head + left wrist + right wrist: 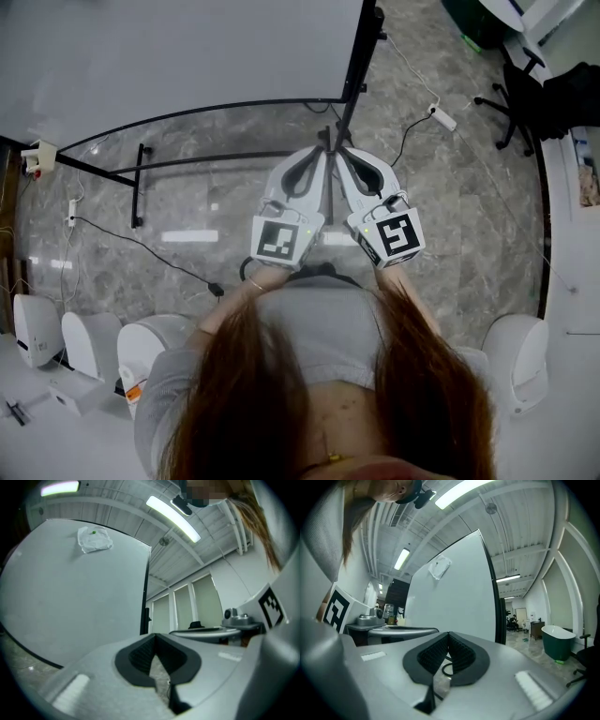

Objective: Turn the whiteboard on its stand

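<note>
The whiteboard (178, 52) fills the top of the head view, its black side frame (361, 47) running down to the stand's base (330, 131) on the marble floor. My left gripper (322, 152) and right gripper (339, 152) are held side by side, pointing at that frame edge, a little short of it. Both are shut with nothing between the pads. In the left gripper view the whiteboard (79, 597) stands ahead on the left, with a crumpled white cloth (94, 539) stuck near its top. The right gripper view shows the whiteboard (454, 597) ahead and the cloth (439, 567).
The stand's black foot bar (141, 183) and cross rail lie on the floor at left. Cables and a power strip (442, 117) trail nearby. An office chair (520, 94) stands at upper right. White tubs (84, 342) sit at lower left, another (520, 356) at right. A green tub (558, 641) is beyond the board.
</note>
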The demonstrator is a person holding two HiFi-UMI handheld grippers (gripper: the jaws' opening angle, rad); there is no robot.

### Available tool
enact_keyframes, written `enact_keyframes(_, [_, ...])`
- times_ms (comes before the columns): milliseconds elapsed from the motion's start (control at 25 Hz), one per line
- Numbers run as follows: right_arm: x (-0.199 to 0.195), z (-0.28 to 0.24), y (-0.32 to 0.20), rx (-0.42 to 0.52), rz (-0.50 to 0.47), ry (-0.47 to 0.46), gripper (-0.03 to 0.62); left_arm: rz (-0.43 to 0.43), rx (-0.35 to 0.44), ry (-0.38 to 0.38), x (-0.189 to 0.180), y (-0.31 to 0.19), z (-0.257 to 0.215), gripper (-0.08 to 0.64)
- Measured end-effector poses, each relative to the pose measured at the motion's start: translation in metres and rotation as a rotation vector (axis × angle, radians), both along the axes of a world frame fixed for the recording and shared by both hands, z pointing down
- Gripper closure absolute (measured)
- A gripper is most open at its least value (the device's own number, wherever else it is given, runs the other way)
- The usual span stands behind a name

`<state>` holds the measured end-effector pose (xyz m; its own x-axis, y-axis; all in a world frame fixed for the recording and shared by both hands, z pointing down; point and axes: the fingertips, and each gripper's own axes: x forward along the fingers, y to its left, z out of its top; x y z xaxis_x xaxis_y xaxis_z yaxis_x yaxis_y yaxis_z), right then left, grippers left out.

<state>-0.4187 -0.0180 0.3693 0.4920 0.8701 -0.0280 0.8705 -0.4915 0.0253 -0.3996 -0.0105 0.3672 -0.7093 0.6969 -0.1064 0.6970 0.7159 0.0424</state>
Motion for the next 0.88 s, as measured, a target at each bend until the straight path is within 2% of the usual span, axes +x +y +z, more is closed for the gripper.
enact_keyframes(160, [0.01,0.002,-0.012,0.014,-0.045,-0.037,0.597,-0.009,-0.03,0.033,0.004,-0.01,0.002,0.563])
enact_keyframes(360, [0.02,-0.005,-0.022,-0.031,-0.076,-0.048,0.589,-0.017,-0.027,0.003,0.009,-0.019,-0.007,0.563])
enact_keyframes(880, [0.008,-0.011,-0.037,-0.052,-0.036,-0.05,0.589,-0.017,-0.048,-0.002,0.008,-0.032,-0.012,0.563])
